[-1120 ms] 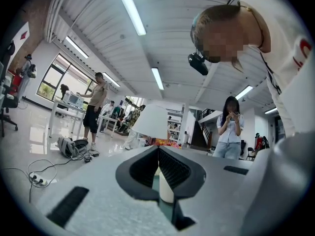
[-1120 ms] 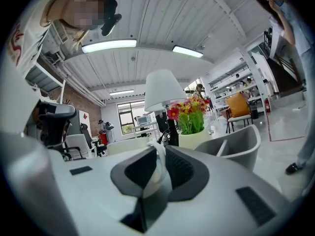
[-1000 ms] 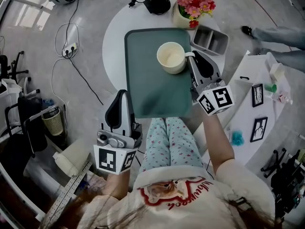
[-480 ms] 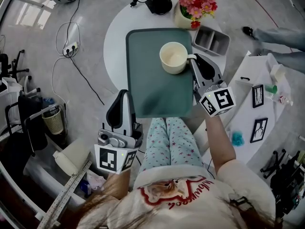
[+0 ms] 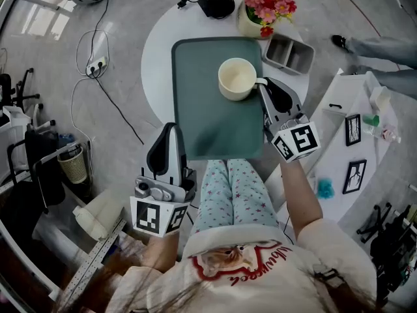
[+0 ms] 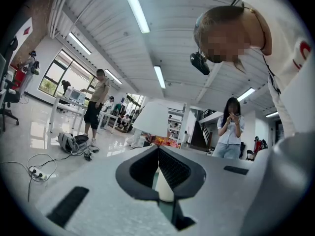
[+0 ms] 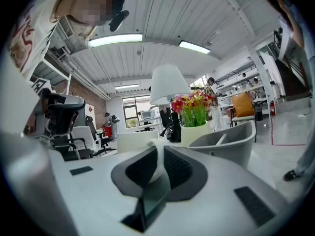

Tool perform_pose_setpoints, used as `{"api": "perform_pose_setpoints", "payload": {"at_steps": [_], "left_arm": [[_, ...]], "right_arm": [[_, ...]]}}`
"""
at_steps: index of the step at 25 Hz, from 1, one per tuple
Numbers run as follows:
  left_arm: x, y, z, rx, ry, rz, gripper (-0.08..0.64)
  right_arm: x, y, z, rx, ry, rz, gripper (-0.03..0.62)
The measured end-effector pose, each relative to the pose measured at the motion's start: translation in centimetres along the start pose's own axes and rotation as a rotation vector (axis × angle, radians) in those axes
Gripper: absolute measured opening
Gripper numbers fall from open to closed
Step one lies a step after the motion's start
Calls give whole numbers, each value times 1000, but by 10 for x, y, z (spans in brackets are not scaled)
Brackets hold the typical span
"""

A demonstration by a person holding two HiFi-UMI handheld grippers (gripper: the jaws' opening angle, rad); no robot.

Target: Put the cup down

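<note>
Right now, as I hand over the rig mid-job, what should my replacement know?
The right tongs are shut on the handle of the cream ceramic cup.
The left tongs sit beside the left edge of the dark green rectangular tray, jaws nearly together; whether they pinch anything is unclear.
The cup stands upright over the tray's far right part; I cannot tell if its base touches.
Done: cup positioned over the tray. Left: confirm it is seated, open the right tongs, back off.
</note>
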State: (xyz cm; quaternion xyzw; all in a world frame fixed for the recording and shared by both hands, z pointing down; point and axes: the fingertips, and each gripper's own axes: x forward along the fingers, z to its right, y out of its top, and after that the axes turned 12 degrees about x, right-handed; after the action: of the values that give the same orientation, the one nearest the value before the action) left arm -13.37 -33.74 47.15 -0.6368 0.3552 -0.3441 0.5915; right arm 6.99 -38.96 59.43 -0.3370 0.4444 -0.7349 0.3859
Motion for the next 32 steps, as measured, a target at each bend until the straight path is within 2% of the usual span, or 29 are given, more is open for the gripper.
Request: {"api": "perform_pose_setpoints", "payload": {"at_steps": [7, 18, 23, 32], "left_arm": [[-1, -2, 2, -1, -4, -7, 14], [-4, -3, 4, -4, 2, -6, 14], [-7, -4, 5, -16, 1, -9, 14], [-7, -2, 9, -15, -3, -5, 14]], "right_arm": [[-3, -4, -4, -50, 13, -23, 52], [-10, -13, -6, -66, 10, -45, 52], [-12, -15, -14, -194, -6, -81, 52], [-15, -22, -13, -168, -42, -100, 52]]}}
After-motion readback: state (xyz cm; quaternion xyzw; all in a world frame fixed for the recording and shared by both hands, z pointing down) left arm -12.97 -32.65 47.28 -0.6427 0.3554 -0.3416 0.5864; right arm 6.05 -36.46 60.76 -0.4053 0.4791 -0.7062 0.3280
